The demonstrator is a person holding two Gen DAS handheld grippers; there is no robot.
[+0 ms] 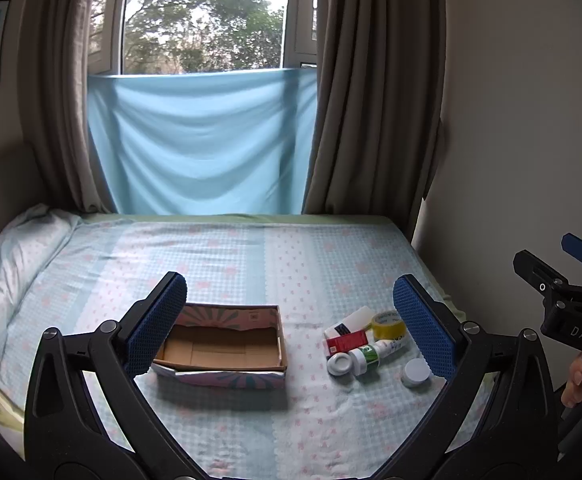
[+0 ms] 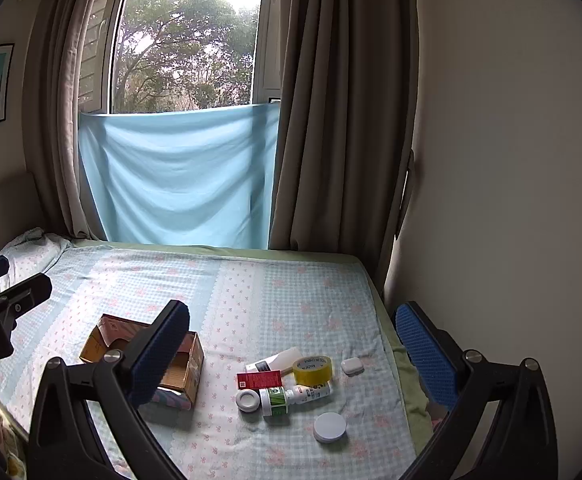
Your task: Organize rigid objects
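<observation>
An open, empty cardboard box point(image 1: 227, 344) point(image 2: 187, 356) lies on the bed. To its right lies a cluster: yellow tape roll point(image 1: 387, 324) point(image 2: 312, 370), red box point(image 1: 347, 342) point(image 2: 260, 380), white tube point(image 1: 353, 320) point(image 2: 279, 360), white bottle with green label point(image 1: 375, 354) point(image 2: 291, 396), small white jar point(image 1: 339, 364) point(image 2: 248, 400), flat white disc point(image 1: 415, 373) point(image 2: 329, 427), and a small white case point(image 2: 351, 366). My left gripper point(image 1: 287, 328) is open above the bed, empty. My right gripper point(image 2: 295, 360) is open and empty, above the cluster.
The bed point(image 1: 251, 256) has a pale blue checked sheet, a pillow point(image 1: 7, 264) at the left and a wall point(image 1: 531, 120) at the right. Curtains and a blue cloth point(image 1: 199, 144) hang behind. The right gripper shows at the left wrist view's right edge point(image 1: 563, 296).
</observation>
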